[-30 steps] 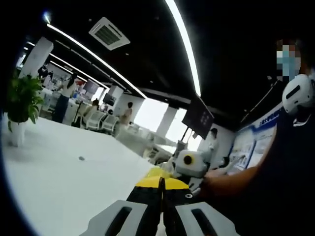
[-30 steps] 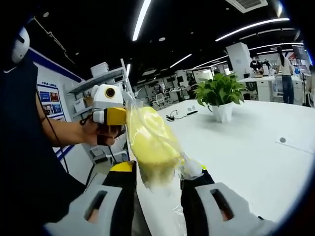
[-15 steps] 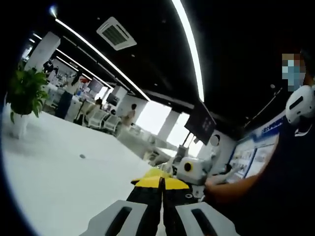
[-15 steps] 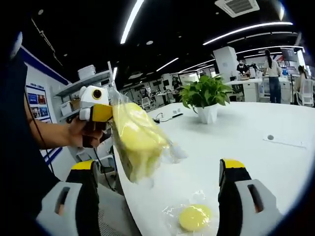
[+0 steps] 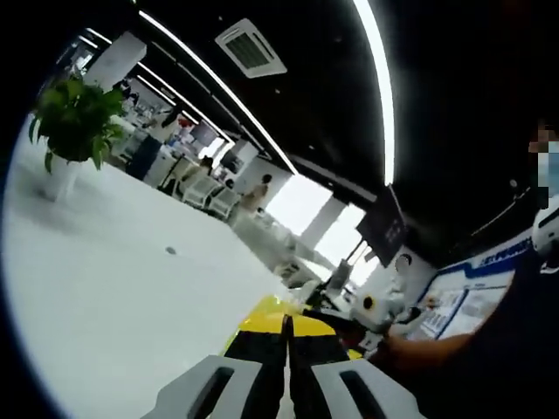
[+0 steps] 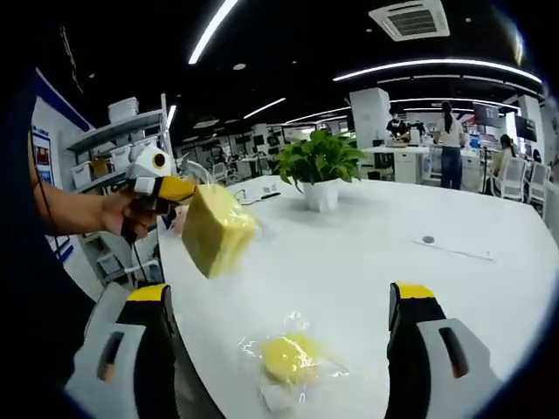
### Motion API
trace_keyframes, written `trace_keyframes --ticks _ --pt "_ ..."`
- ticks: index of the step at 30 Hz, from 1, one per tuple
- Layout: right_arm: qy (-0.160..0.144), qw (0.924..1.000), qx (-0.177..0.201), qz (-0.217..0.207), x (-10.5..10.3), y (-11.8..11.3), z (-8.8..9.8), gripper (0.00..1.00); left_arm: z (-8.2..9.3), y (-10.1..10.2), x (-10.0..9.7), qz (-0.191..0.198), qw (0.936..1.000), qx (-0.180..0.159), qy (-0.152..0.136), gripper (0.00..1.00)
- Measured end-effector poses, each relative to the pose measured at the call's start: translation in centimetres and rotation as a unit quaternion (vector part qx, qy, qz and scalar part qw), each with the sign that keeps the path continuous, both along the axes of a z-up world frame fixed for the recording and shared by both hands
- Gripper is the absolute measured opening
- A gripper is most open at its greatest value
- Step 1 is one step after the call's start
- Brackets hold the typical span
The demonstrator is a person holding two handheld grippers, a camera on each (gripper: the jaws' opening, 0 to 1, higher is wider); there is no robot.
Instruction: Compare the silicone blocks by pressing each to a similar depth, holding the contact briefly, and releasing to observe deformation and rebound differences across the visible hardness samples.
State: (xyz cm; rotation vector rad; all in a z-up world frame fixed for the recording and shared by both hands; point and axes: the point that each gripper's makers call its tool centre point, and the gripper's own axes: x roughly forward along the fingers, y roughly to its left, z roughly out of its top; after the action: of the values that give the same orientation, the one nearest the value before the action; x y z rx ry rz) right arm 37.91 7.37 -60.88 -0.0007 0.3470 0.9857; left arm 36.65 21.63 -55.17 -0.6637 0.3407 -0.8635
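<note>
A yellow silicone block (image 6: 216, 229) in a clear bag hangs in the air above the white table's (image 6: 376, 262) left edge. My left gripper (image 6: 170, 188), held by a hand, is shut on the bag's top edge. In the left gripper view its jaws (image 5: 286, 325) are pressed together, with a bit of yellow (image 5: 272, 305) showing past the tips. My right gripper (image 6: 279, 292) stands wide open with nothing between its fingers. Below it, a round yellow block (image 6: 286, 356) in a clear bag lies on the table. The right gripper (image 5: 382, 305) also shows at the right of the left gripper view.
A potted plant (image 6: 319, 166) in a white pot stands mid-table, with cables (image 6: 262, 194) to its left. A small dark spot (image 6: 427, 239) and a thin line mark the tabletop on the right. The person's arm (image 6: 70, 209) reaches in from the left. Desks and people fill the background.
My right gripper opened and let go of the bagged yellow block. The left gripper drew the block away to the left. The round block on the table came into view.
</note>
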Motion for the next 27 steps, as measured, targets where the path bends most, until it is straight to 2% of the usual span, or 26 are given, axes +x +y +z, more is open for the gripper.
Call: trace_keyframes --ticks 3,7,9,10,14,16,18,19,22,24,27 --pt "-0.019 0.9996 -0.02 -0.005 -0.1 -1.3 -0.3 0.97 -0.8 0.6 0.3 0.016 0.9993 -0.022 0.024 0.0" --pt "-0.012 0.9992 -0.026 -0.026 -0.5 -3.6 -1.2 0.97 -2.1 0.9 0.3 0.023 0.9987 -0.018 0.042 0.0" --pt "-0.013 0.9986 -0.03 -0.042 -0.6 -4.8 -1.6 0.97 -3.0 1.1 0.4 0.026 0.9976 -0.02 0.06 0.0" --pt "-0.014 0.9982 -0.027 -0.051 -0.6 -5.4 -1.7 0.97 -3.6 1.3 0.4 0.032 0.9955 -0.03 0.084 0.0" --pt "-0.008 0.997 -0.03 -0.07 -1.0 -6.8 -2.6 0.97 -5.4 1.4 0.5 0.032 0.9932 -0.033 0.107 0.0" --pt "0.0 0.9967 -0.03 -0.075 -1.2 -7.1 -3.1 0.97 -6.8 1.7 0.7 0.042 0.9903 -0.033 0.128 0.0" --pt "0.002 0.9967 -0.028 -0.076 -1.6 -7.1 -3.1 0.97 -8.1 2.0 0.8 0.047 0.9847 -0.05 0.16 0.0" --pt "0.001 0.9966 -0.024 -0.079 -1.7 -7.2 -3.1 0.96 -8.7 2.3 1.0 0.048 0.9861 -0.045 0.153 0.0" --pt "0.007 0.9958 -0.023 -0.089 -1.8 -7.6 -3.6 0.97 -10.1 2.7 1.2 0.044 0.9825 -0.059 0.171 0.0" --pt "0.016 0.9952 -0.028 -0.093 -2.0 -7.9 -4.1 0.97 -10.9 3.1 1.5 0.051 0.9762 -0.083 0.193 0.0" --pt "0.017 0.9951 -0.033 -0.092 -2.4 -7.9 -4.1 0.97 -12.0 3.8 1.9 0.062 0.972 -0.095 0.206 0.0"
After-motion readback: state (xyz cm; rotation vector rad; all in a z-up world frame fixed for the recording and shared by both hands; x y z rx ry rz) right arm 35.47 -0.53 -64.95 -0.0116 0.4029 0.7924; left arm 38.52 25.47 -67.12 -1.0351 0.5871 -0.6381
